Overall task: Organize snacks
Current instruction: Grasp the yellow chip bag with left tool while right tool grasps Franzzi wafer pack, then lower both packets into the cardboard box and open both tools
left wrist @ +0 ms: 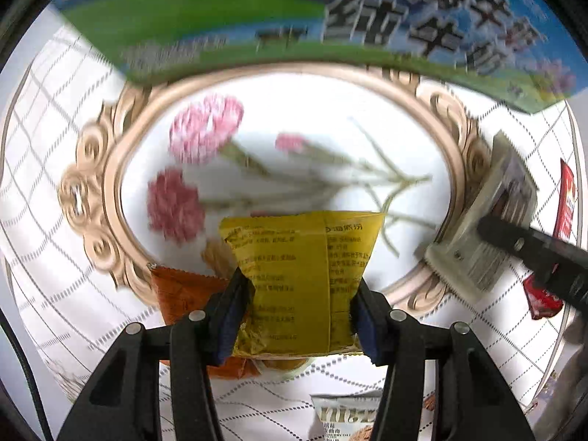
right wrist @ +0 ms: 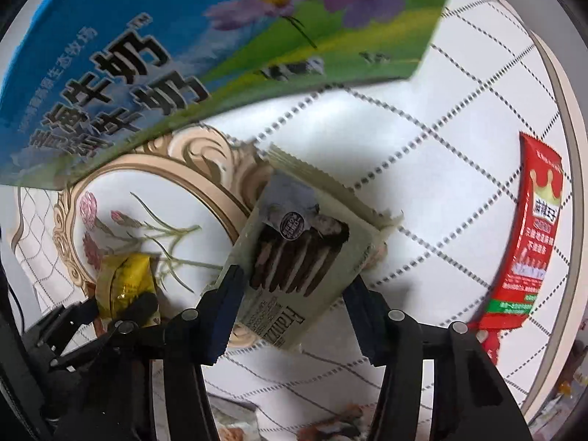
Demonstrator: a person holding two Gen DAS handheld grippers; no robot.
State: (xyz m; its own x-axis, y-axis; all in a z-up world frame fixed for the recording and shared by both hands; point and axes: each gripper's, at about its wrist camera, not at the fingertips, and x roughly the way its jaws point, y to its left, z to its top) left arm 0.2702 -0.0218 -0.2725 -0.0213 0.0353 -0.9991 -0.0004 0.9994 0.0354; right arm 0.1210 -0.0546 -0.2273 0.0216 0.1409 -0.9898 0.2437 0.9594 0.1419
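My left gripper (left wrist: 301, 312) points down at the table, its pads pressing both sides of a yellow snack packet (left wrist: 301, 264) that lies partly over an orange packet (left wrist: 183, 290). The right gripper (right wrist: 294, 305) is shut on a grey-green packet of chocolate wafers (right wrist: 294, 250), which lies slanted across the gold printed frame on the tablecloth. From the right wrist view the yellow packet (right wrist: 125, 283) shows at lower left in the other gripper. The left wrist view shows the wafer packet (left wrist: 477, 220) at the right edge.
A large blue and green milk carton box (left wrist: 257, 18) (right wrist: 183, 36) stands at the far side. A long red packet (right wrist: 529, 239) lies near the round table's right rim (right wrist: 566, 147). A silver packet (left wrist: 345, 415) lies close in, under the left gripper.
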